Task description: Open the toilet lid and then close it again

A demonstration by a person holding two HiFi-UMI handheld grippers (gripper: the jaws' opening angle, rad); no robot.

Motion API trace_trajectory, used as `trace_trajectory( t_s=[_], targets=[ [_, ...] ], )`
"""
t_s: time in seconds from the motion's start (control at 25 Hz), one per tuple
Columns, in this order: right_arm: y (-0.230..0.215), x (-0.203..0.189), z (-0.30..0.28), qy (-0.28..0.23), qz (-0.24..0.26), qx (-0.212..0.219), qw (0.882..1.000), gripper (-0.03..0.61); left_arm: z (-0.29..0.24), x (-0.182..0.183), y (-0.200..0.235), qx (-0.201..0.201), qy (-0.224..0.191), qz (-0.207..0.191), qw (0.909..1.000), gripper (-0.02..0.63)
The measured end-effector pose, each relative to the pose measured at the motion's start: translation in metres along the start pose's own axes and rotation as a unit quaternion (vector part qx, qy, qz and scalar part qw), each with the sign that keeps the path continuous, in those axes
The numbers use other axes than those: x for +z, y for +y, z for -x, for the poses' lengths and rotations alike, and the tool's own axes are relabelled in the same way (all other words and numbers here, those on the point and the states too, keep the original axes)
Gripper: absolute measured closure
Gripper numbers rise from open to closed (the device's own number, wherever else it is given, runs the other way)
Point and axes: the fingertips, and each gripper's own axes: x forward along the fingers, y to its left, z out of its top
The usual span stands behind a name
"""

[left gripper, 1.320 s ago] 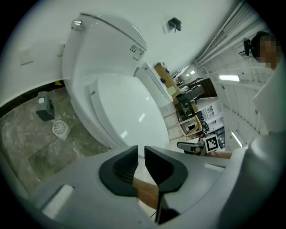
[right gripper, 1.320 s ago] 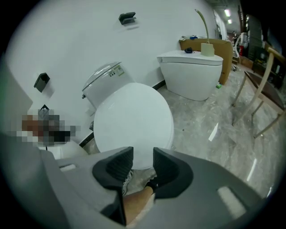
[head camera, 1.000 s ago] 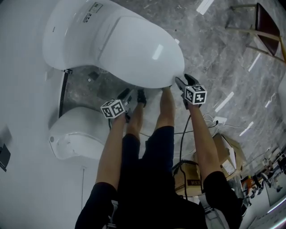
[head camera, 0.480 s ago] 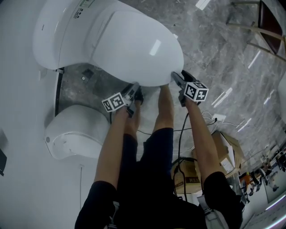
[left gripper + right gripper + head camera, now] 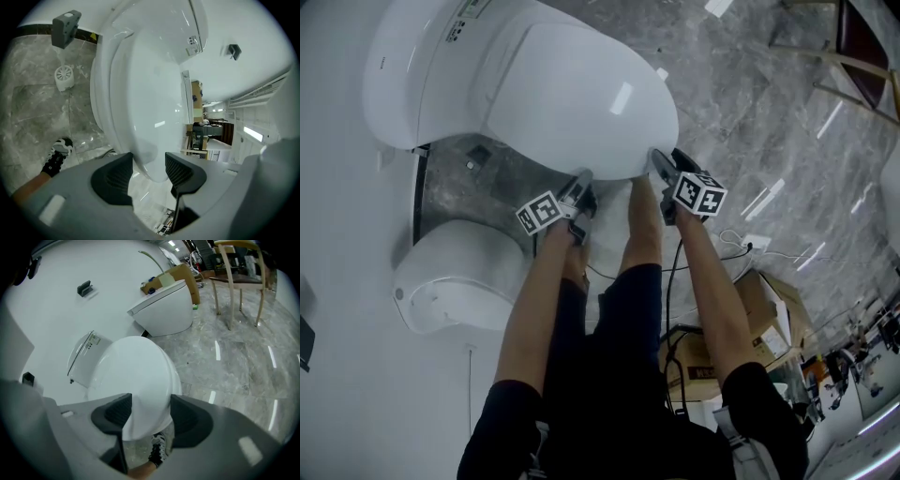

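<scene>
Left gripper [image 5: 149,159] has just been opening its jaws, which stand wide apart around the front rim of the toilet lid [image 5: 572,94]. The right gripper [image 5: 151,399] gapes around that rim too. The lid, glossy white and oval, lies shut, reaching back toward the white wall [image 5: 337,234].

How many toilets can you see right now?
2. The near toilet, its lid closed, fills the head view's top; the second toilet sits lower left against the same wall. More may be out of frame.

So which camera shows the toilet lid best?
The head view: nearly the whole closed toilet lid, from above. The left gripper view shows it sideways, close; the right gripper view hides its front behind its claw.
</scene>
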Motion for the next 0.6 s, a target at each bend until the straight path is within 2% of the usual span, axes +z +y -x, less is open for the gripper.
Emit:
trace_trajectory(
  t_s=[0.12,0.2,0.36,0.48,0.6],
  targets=[
    [0.001,0.003,0.005,0.003,-0.006,-0.008,1.0,0.35,0.001,-0.001,-0.002,0.006,0.003,0.008,0.9999,0.398],
    [0.003,0.004,0.009,0.003,-0.005,-0.007,1.0,0.366,0.005,-0.001,-0.001,0.009,0.002,0.01,0.9999,0.428],
    [0.006,0.009,0.022,-0.002,-0.004,-0.014,1.0,0.425,0.012,0.001,-0.006,0.0,0.0,0.015,0.9999,0.463],
    [0.011,0.013,0.03,-0.007,-0.017,-0.012,1.0,0.438,0.017,0.0,-0.01,-0.006,0.009,0.018,0.9998,0.465],
    [0.017,0.018,0.039,-0.014,-0.036,-0.01,0.999,0.451,0.021,0.0,-0.019,-0.012,0.021,0.0,0.9997,0.463]
  ],
)
